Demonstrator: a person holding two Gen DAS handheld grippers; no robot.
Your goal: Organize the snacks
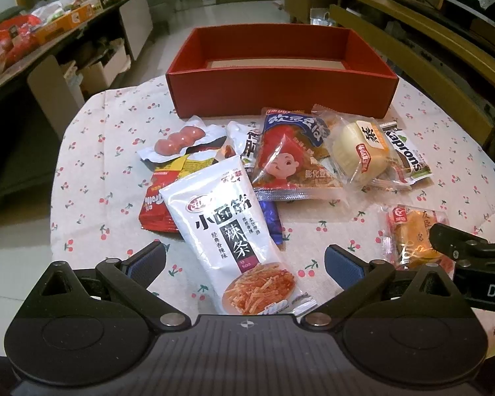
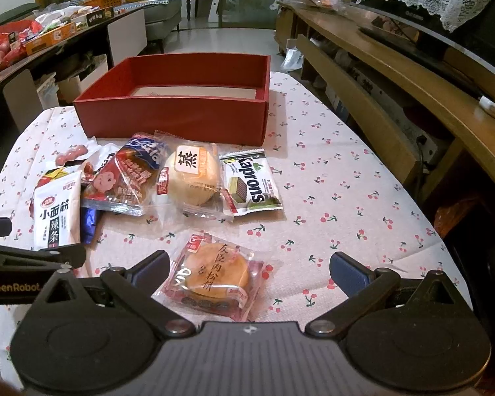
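Both your grippers are gaping wide, holding nothing. Your left gripper (image 1: 244, 260) is straddling the white spicy-strip packet (image 1: 229, 231); your right gripper (image 2: 249, 269) is straddling the round meat-floss cake (image 2: 216, 279). The risk: slick wrappers could be slipping from the pads, and the white packet is overlapping 2 others, likely dragging them. The red box (image 2: 168, 117) is sitting empty beyond the pile, both grippers hovering low and level.

Blue packet (image 1: 270, 219) mostly buried under the white spicy-strip pouch (image 1: 229, 231), label unreadable. Red bag (image 1: 155, 209) on the left half covered too. Meat-floss cake pack (image 1: 412, 234) at near right partly blocked by the right gripper (image 1: 458, 244), itself cut by the frame edge.
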